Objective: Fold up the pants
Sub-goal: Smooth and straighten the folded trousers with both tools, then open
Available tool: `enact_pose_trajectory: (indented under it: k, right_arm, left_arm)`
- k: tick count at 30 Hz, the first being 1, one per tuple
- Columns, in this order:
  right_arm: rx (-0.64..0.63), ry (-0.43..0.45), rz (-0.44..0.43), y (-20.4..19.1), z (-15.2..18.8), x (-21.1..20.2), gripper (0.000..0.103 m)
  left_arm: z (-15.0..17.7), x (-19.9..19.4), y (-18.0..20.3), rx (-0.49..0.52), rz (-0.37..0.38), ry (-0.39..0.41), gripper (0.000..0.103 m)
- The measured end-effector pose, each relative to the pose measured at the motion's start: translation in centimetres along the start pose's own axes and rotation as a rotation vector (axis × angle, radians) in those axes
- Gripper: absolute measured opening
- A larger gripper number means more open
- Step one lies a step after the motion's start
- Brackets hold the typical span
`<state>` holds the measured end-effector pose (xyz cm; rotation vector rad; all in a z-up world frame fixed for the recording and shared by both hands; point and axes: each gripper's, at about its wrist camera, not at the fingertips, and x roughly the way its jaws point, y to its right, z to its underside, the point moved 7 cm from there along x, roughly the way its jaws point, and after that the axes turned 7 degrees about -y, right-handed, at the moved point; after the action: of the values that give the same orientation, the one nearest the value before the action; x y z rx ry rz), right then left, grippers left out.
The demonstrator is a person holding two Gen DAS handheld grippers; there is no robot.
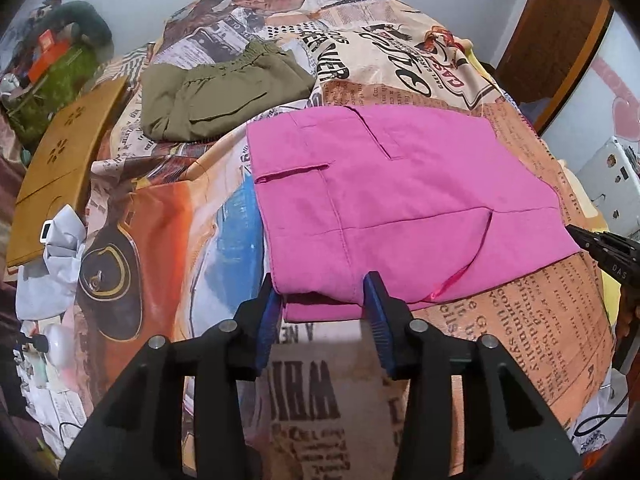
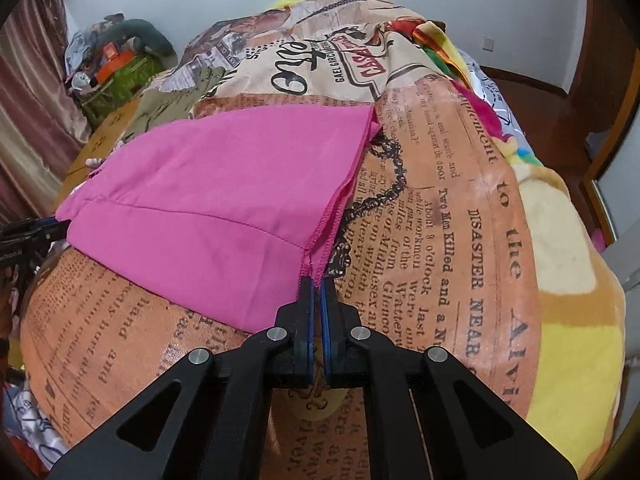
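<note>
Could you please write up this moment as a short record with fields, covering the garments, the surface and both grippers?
surface: bed cover printed like old newspaper
garment in work: pink pants, lying flat and already folded in layers
other garment: olive pants, folded, beyond the pink ones
left gripper: jaws apart, straddling the near corner of the pink pants; whether the pads press on it cannot be told
right gripper: shut on the hem corner of the pink pants
beside the bed: wooden board
</note>
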<state>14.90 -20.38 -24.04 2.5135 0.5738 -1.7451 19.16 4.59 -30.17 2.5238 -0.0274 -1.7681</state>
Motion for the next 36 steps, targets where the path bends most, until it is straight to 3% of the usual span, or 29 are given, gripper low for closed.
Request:
enact_pose_trajectory:
  k: [8,13,16,19,22,25,29,33,36]
  right_arm:
    - [-0.045,0.109,0.049,-1.1,-2.8,-4.4,0.006]
    - [-0.132,0.178,0.005,-4.9,-4.4,-6.2,0.032]
    - [-0.179,0.185,-0.039,-7.3,-4.8,-6.0,0.035]
    - [-0.193,0.184,-0.088,-9.3,-5.3,-5.2,0.046]
    - [-0.194,0.159,-0.155,-10.8,-5.6,-3.9,0.049]
    - [-0.185,0.114,-0.168,-11.5,-5.7,-2.1,0.055]
    - [-0.159,0.021,-0.194,-11.8,-5.3,0.5,0.056]
    - [-0.152,-0.056,-0.173,-11.6,-4.6,2.3,0.056]
    - [-0.155,-0.062,-0.159,-11.3,-4.2,2.8,0.058]
  left_arm:
    - [-1.4,-3.1,-0.5,0.012,-0.067,0.086,0.056]
    - [-2.7,-5.5,0.0,0.012,-0.053,0.158,0.065]
    - [-3.3,-6.2,0.8,0.030,-0.049,0.184,0.067]
    - [-4.1,-6.3,2.0,0.053,-0.037,0.198,0.072]
    - [-4.4,-5.8,3.1,0.078,-0.026,0.190,0.074]
    - [-4.5,-4.7,4.1,0.104,-0.032,0.171,0.076]
    - [-4.2,-2.5,4.9,0.128,-0.031,0.115,0.076]
    - [-3.6,-0.3,5.1,0.147,-0.037,0.056,0.076]
    - [-3.2,1.0,4.8,0.147,-0.059,0.042,0.077]
